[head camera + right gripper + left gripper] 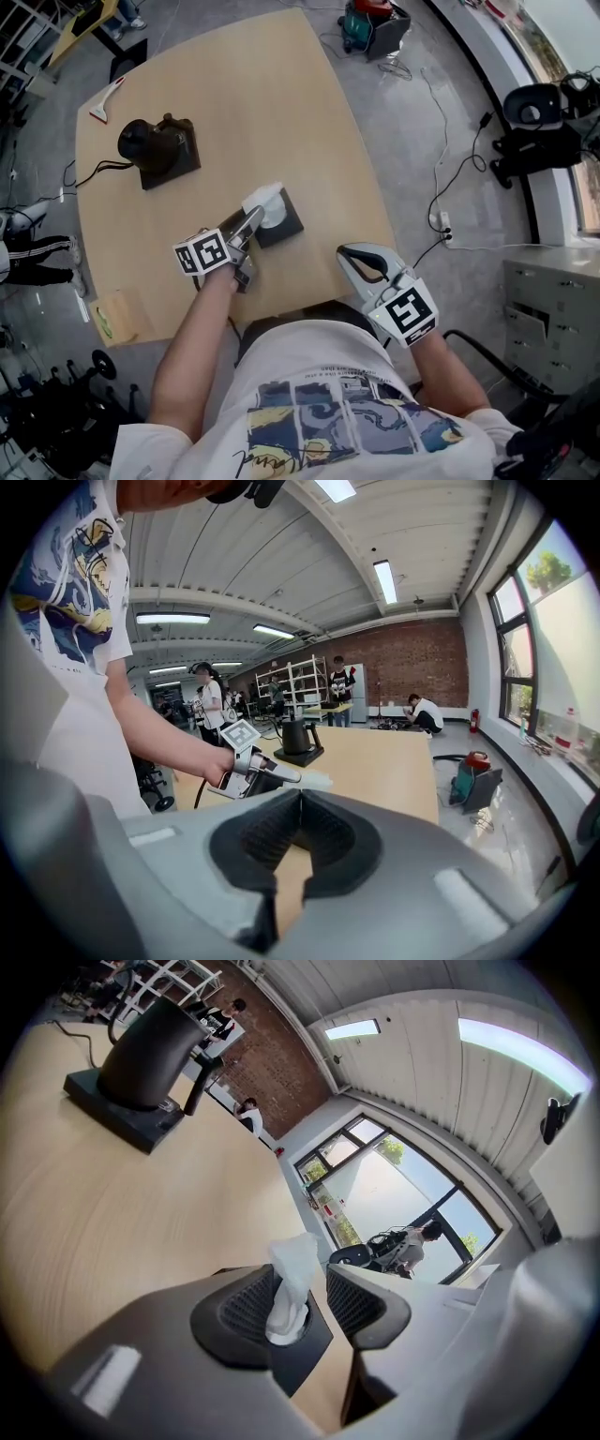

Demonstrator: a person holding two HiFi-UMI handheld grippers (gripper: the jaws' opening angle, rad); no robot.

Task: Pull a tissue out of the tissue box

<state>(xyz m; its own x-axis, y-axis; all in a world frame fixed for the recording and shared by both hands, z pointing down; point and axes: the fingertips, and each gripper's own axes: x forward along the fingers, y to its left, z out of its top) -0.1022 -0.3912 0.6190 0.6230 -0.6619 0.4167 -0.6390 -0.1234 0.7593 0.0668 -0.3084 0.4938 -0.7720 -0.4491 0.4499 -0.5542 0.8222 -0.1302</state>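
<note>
White tissue pokes up out of the dark tissue box, which sits close to the near edge of the bench. I've got the left gripper with its jaws spread wide either side of that tuft, not pinching yet, so I reckon it's lined up for a clean grab. Right gripper hangs by the near right corner, jaws closed on nothing, out of the way.

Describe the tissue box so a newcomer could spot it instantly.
On the wooden table, look at the near edge, just ahead of the person. The tissue box is the low dark square there, with the open left tongs straddling its tissue. Unlike the black kettle further back, it has white paper sticking up from its top.
</note>
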